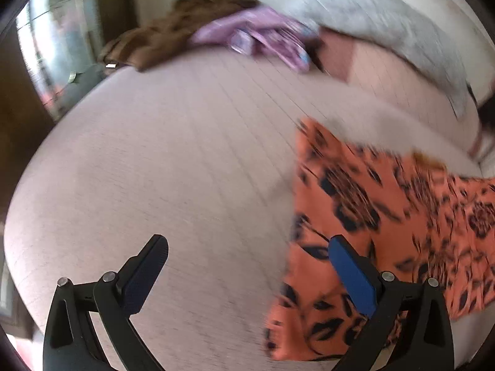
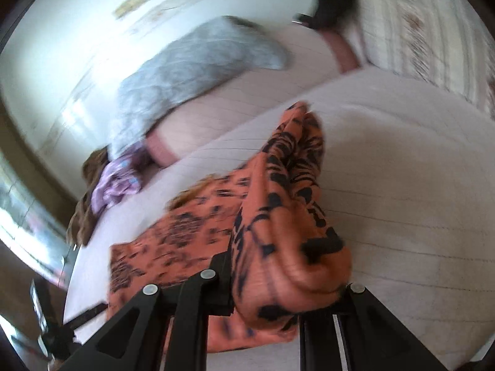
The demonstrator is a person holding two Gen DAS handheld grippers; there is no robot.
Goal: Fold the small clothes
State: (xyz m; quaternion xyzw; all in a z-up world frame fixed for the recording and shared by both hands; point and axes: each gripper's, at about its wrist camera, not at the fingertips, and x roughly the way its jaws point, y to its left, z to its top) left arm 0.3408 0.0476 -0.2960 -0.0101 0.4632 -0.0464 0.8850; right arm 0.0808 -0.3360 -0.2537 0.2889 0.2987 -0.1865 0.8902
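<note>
Orange garment (image 2: 287, 216) bunched in right gripper (image 2: 278, 281) — left gripper (image 1: 247, 275) spread.

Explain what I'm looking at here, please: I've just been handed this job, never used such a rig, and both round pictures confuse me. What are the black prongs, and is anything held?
There is no robot arm. A person holds a two-finger gripper in each hand, and a fisheye camera on each one looks forward along its fingers, so the black prongs at the bottom are the fingers themselves.

The left wrist view shows the left gripper open, holding nothing, above a pale bed cover. The orange patterned garment lies spread to its right.

The right wrist view shows the right gripper shut on a bunched part of that orange garment, lifting it.

Further back lie a purple garment, a brown garment and a grey quilted blanket. Both pictures are blurred.
</note>
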